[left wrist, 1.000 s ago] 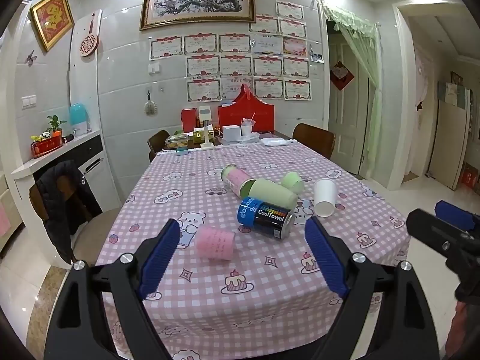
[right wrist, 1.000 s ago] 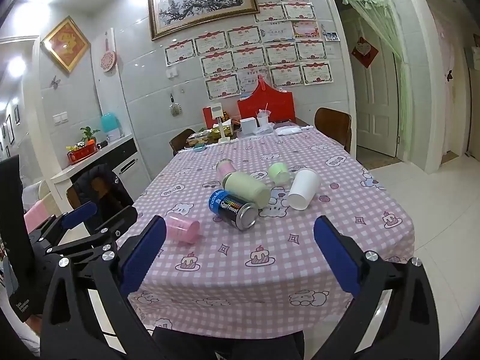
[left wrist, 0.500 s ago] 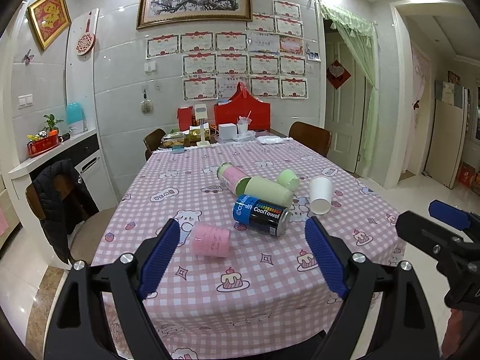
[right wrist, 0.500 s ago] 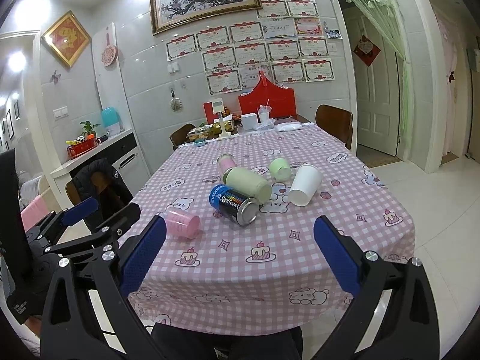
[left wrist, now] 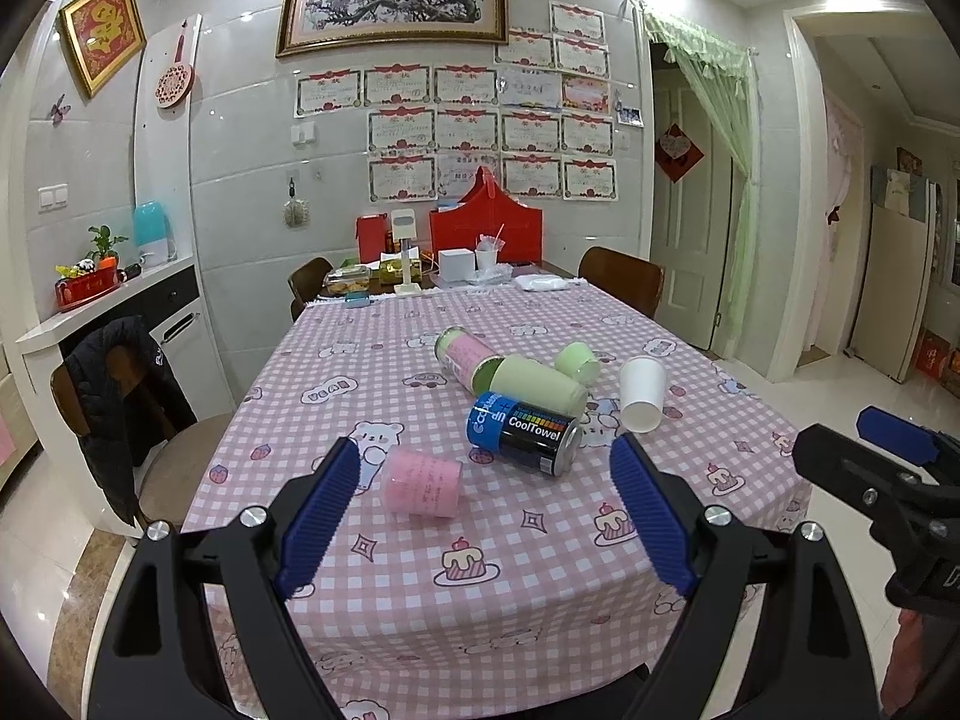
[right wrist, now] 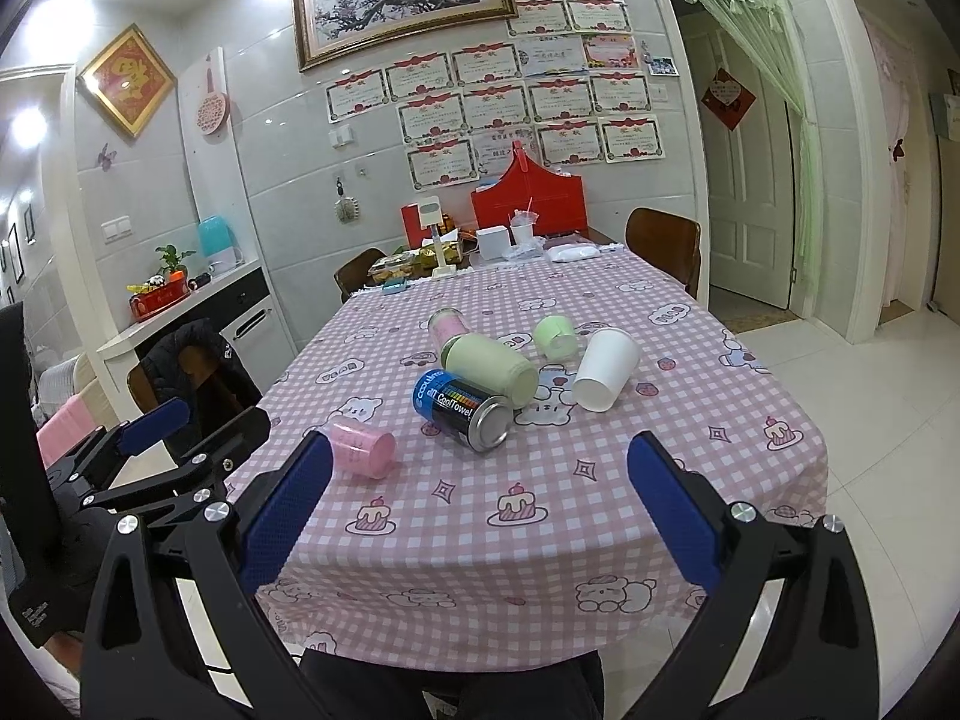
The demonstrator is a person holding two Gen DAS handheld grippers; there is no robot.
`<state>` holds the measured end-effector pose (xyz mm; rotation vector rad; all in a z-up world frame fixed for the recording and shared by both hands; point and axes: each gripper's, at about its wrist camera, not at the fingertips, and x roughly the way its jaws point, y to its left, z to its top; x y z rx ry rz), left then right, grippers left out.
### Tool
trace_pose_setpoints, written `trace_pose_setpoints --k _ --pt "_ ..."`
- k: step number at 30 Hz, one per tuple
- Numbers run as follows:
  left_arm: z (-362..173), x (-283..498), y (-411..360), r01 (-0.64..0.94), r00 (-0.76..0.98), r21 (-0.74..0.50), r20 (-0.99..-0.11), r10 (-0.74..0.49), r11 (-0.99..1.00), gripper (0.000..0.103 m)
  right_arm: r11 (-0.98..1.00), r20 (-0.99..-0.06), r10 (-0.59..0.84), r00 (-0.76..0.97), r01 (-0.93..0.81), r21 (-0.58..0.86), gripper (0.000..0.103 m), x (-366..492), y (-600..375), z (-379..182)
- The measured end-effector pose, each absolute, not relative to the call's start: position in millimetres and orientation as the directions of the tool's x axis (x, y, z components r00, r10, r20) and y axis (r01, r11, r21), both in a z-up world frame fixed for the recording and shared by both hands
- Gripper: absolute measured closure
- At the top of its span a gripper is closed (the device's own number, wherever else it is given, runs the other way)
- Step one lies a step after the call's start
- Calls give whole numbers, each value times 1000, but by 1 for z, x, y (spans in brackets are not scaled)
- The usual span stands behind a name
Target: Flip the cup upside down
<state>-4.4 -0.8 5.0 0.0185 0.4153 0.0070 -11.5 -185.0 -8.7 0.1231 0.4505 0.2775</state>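
Several cups lie on their sides on a pink checked tablecloth [left wrist: 510, 540]: a pink cup [left wrist: 422, 482] nearest, a white paper cup [left wrist: 642, 393], a large green cup [left wrist: 534, 387], a small green cup [left wrist: 577, 361] and a pink-and-green cup [left wrist: 462, 351]. In the right wrist view the pink cup [right wrist: 363, 450] lies at the left and the white cup [right wrist: 605, 367] at the right. My left gripper [left wrist: 486, 516] is open and empty, short of the table's near edge. My right gripper [right wrist: 480, 516] is open and empty too, also off the table.
A blue "CoolTowel" can [left wrist: 525, 433] lies on its side among the cups. Boxes, a red bag [left wrist: 486, 234] and clutter stand at the table's far end. Chairs stand around it; one at the left carries a dark jacket [left wrist: 120, 396]. A doorway is at the right.
Both grippers have drawn back and dropped slightly, so the table sits a bit farther away. Nothing on the table has moved.
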Motion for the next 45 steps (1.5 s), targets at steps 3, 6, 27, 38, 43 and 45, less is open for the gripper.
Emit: trace_pose_setpoints --k 3,6,27,38,43,45 --pt "4 -4 2 0 915 6 -402 2 1000 19 956 -416 289 862 -235 176 8 -11 -186 -10" --pt "3 -2 3 -5 915 3 -404 6 1000 19 956 -424 289 858 -235 176 8 -11 -185 -11" --pt "1 0 1 5 914 8 -405 -1 1000 19 958 -428 281 859 -224 181 8 -12 -187 -13" --pt "-2 9 5 -12 905 -4 -426 9 1000 19 958 -437 281 855 -220 186 8 -8 -189 -15" --pt "-4 14 9 -20 902 -5 -432 16 1000 19 958 -443 278 852 -215 189 8 -1 -190 -16" --pt "-4 18 10 -19 900 -5 -436 15 1000 19 958 -444 278 852 -212 193 8 1 -190 -17"
